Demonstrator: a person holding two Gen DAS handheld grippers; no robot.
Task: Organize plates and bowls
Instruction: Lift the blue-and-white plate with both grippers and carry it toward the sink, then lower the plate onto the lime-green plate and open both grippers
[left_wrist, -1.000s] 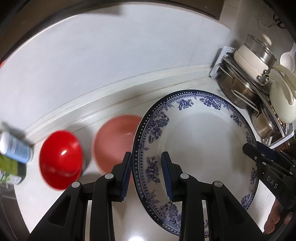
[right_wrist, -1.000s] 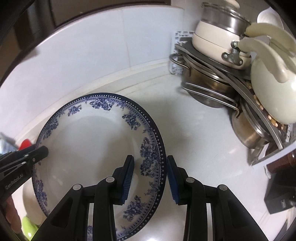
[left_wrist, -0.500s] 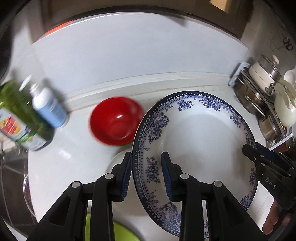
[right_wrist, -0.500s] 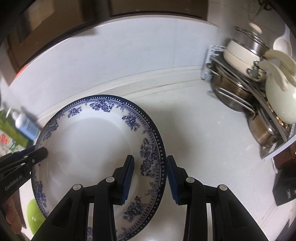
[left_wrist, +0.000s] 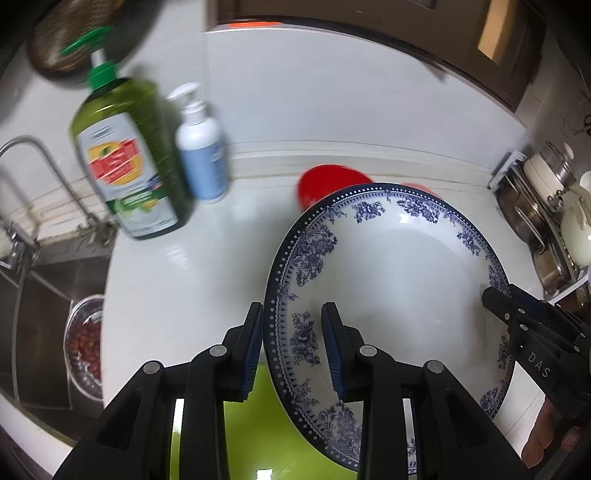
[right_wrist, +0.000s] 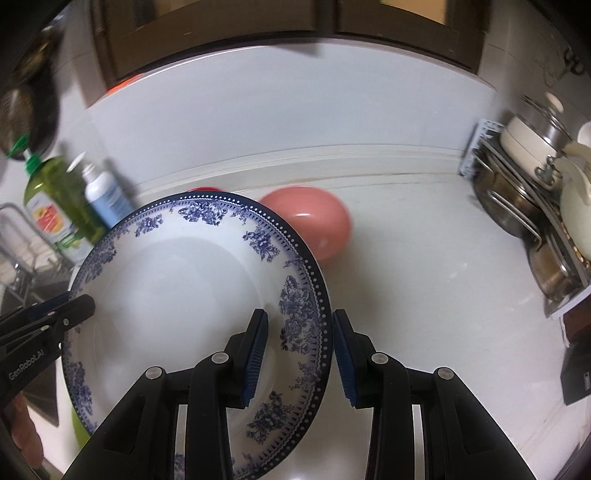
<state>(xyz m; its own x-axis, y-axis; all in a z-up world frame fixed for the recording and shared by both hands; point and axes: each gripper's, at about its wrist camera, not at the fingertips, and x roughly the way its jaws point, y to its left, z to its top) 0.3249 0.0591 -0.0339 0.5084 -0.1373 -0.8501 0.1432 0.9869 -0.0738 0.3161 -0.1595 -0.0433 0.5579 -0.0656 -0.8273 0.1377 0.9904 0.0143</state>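
Green soap bottle (left_wrist: 125, 155) beside white pump bottle (left_wrist: 201, 158); stacked pots (right_wrist: 532, 192) on rack

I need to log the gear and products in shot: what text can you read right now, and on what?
"DAS": on the right gripper, seen from the left wrist.
"GenRobot.AI": on the left gripper, seen from the right wrist.
Green soap bottle: label print blurred, unreadable.
Blue-and-white pump bottle: print too blurred.
Blue-and-white plate: pattern only, no text.
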